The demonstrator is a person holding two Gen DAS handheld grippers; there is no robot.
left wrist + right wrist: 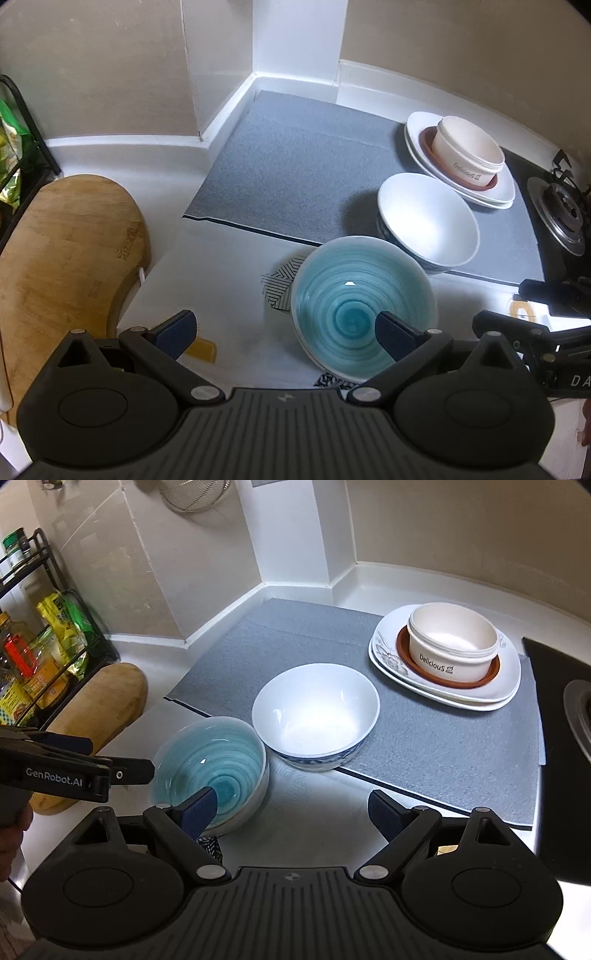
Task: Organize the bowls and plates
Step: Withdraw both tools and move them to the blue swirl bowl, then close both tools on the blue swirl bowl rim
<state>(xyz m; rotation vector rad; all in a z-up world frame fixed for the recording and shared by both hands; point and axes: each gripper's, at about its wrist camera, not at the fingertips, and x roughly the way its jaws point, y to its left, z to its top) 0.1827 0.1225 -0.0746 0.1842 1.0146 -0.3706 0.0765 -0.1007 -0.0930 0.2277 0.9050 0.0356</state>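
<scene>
White worktop: teal bowl (360, 308) is glazed, slick, fragile; grip its rim. My left tongs (284, 334) and right tongs (291, 810) gape wide, empty.

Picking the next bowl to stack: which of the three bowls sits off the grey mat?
The blue swirl bowl, on the white counter; the white bowl and cream bowl are over the grey mat.

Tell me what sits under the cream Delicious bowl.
The cream bowl stands on a brown saucer, which rests on stacked white plates on the grey mat. How many plates cannot be told; the saucer's middle is covered.
</scene>
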